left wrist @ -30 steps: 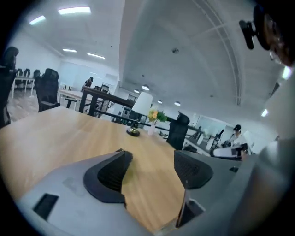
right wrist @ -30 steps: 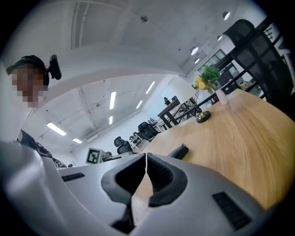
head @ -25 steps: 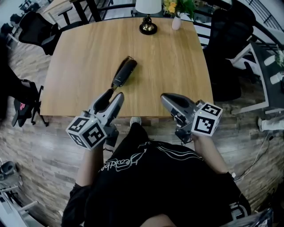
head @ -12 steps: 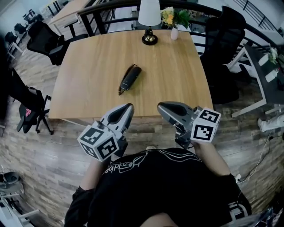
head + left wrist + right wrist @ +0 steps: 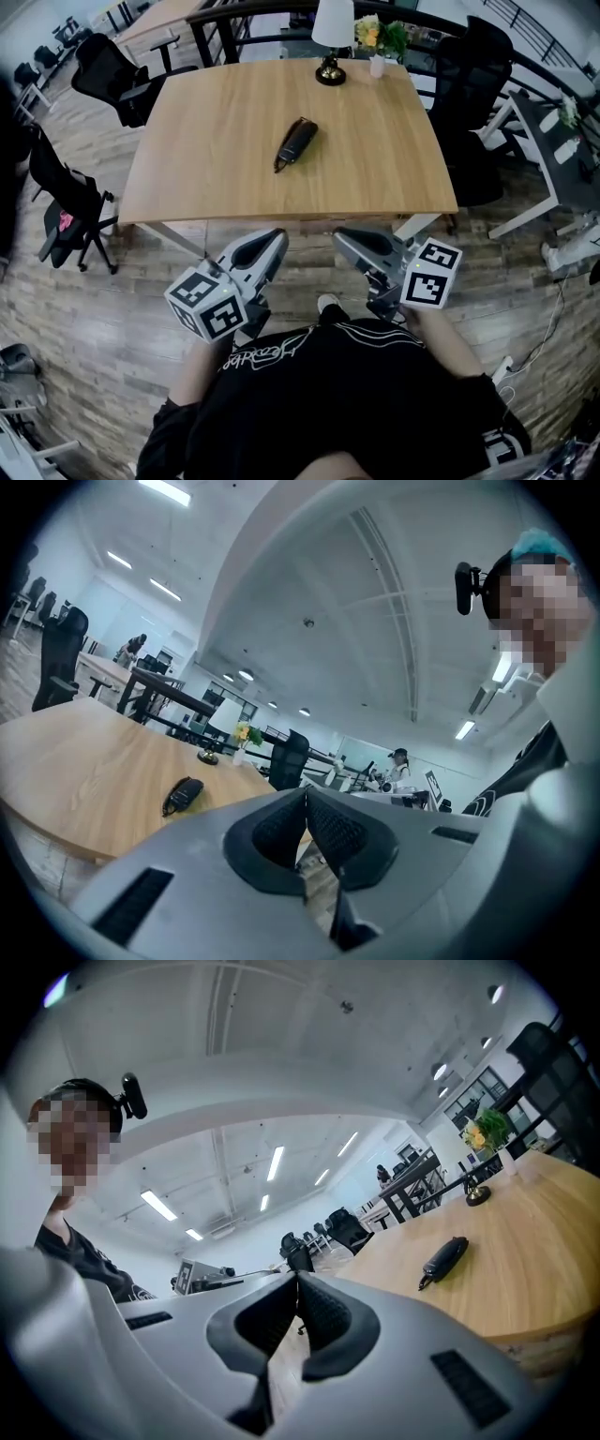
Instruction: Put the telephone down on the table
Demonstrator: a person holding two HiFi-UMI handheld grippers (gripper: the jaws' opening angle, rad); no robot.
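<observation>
The black telephone handset (image 5: pixel 296 143) lies flat on the wooden table (image 5: pixel 216 159), near its middle, alone and untouched. It also shows small in the left gripper view (image 5: pixel 182 795) and in the right gripper view (image 5: pixel 443 1260). My left gripper (image 5: pixel 277 241) is held off the table's near edge, over the floor, jaws shut on nothing. My right gripper (image 5: pixel 341 236) hangs beside it, also short of the table, its pads together and empty. Both are tilted upward.
A lamp base (image 5: pixel 330 71) and a small flower vase (image 5: pixel 377 64) stand at the table's far edge. Black office chairs (image 5: pixel 112 70) flank the table on the left and at right (image 5: pixel 478 84). Wooden plank floor (image 5: pixel 112 281) lies below the grippers.
Both grippers have drawn back from the table toward the person, and the table now sits farther away. The left gripper's jaws, open a second ago, have shut. The telephone stays on the table.
</observation>
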